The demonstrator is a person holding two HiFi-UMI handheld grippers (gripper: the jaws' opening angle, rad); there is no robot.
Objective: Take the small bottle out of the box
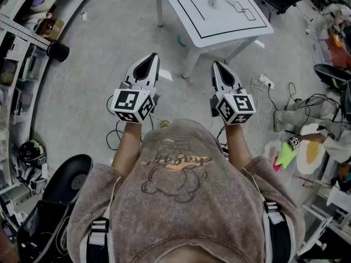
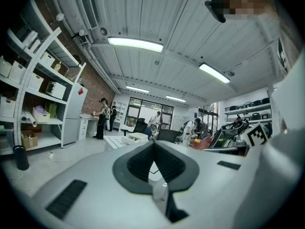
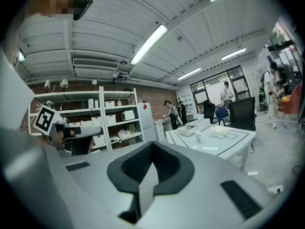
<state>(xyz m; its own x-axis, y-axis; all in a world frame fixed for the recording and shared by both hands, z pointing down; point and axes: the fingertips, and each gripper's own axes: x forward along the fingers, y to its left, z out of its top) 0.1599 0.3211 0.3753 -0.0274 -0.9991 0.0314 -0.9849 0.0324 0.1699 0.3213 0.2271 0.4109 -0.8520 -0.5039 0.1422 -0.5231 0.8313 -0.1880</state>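
Note:
I stand a few steps back from the white table [image 1: 219, 12] with black lines on its top. A white box [image 3: 188, 130] lies on the table, cut off by the top edge in the head view. A small white bottle [image 3: 198, 136] stands on the tabletop beside it [image 1: 211, 2]. What is inside the box is hidden. My left gripper [image 1: 151, 59] and right gripper [image 1: 217, 66] are held at chest height over the floor, short of the table. Both are shut, with nothing between the jaws [image 2: 153, 144] [image 3: 152, 146].
Shelving [image 1: 22, 48] with boxes runs along the left. Cables and a power strip [image 1: 265, 81] lie on the floor by the table legs. A black chair [image 1: 66, 179] is at my lower left, and clutter [image 1: 307, 141] is at my right. People stand far back [image 2: 102, 118].

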